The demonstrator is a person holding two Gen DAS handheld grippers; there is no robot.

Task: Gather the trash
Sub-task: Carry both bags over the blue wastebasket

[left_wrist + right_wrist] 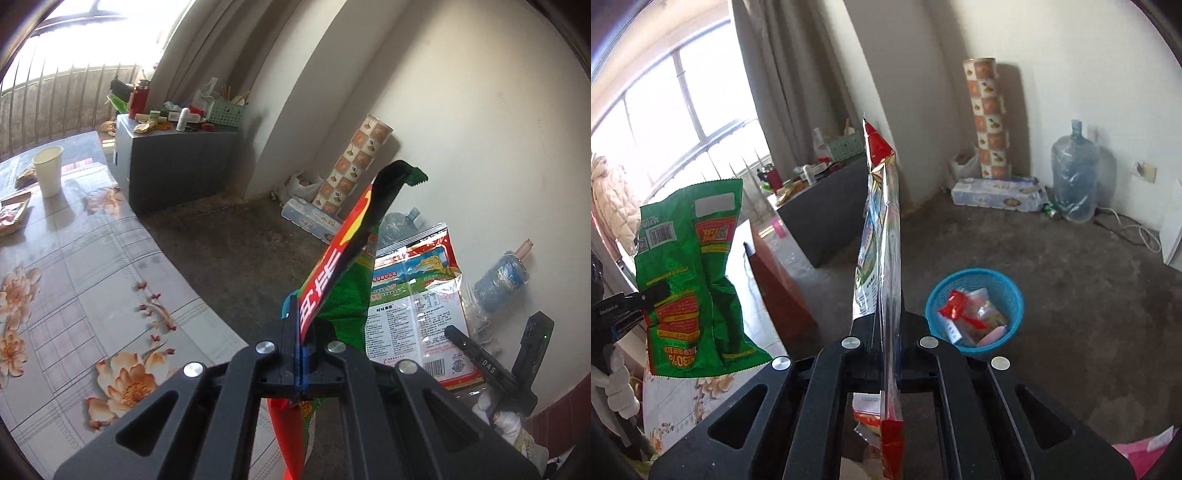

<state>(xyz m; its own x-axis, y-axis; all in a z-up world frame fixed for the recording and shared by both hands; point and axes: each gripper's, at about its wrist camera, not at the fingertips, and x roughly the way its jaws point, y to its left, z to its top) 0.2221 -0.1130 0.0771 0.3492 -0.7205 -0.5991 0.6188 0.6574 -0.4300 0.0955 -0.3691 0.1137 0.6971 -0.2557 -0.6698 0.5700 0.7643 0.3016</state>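
Observation:
A crumpled green and red snack bag stands edge-on between the pads of my left gripper, which is shut on it. The right wrist view shows the same green bag flat, hanging from the left gripper over the table's edge. My right gripper is shut on a clear and red printed bag, seen edge-on. In the left wrist view that printed bag hangs from the right gripper. A blue mesh basket with several wrappers inside stands on the floor, to the right of the right gripper.
A table with a floral cloth carries a paper cup and more wrappers. A grey cabinet with clutter stands by the window. A patterned roll, a wrapped pack and a water jug line the wall.

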